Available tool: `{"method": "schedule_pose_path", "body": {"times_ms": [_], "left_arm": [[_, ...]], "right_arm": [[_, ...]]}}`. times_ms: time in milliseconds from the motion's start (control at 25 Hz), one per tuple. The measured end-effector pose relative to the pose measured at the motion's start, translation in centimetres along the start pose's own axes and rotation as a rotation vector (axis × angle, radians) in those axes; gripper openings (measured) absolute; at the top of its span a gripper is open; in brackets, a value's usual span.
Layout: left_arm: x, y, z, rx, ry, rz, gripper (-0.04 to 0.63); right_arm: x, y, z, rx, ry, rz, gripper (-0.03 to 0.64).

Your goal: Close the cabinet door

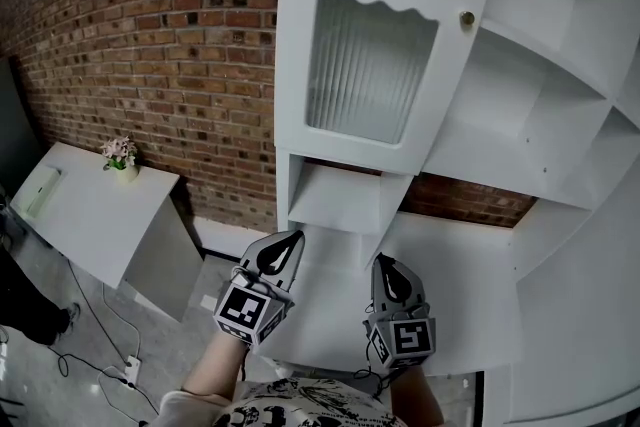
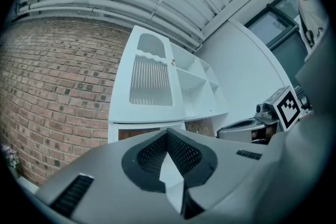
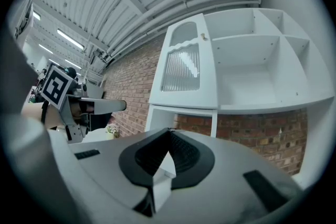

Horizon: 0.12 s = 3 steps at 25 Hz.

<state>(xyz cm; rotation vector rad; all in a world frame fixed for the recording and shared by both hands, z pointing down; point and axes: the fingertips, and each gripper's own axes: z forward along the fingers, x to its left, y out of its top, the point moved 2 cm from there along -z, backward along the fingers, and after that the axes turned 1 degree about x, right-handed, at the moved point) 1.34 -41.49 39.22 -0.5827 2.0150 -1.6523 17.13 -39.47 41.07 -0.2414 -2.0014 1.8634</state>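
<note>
We held left gripper (image 1: 288, 243) pressed together, empty; right gripper (image 1: 384, 267) likewise closed on nothing; cabinet door (image 1: 372, 65) stood open above, ahead of both.

Right of the door (image 1: 370, 55), open shelves (image 1: 545, 105) give free reach; left of it, a brick wall (image 1: 150, 35) blocks passage.

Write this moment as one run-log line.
cabinet door: open | left hand-held gripper: shut, empty | right hand-held gripper: shut, empty | door contact: none
</note>
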Motion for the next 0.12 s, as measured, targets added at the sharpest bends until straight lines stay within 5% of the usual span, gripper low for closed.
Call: {"method": "schedule_pose_path", "body": {"times_ms": [120], "left_arm": [[-0.09,-0.05,0.18,0.006,-0.008,0.008,0.008]], "right_arm": [[-0.01,0.02,0.18,0.001,0.001,-0.001,0.002]]}}
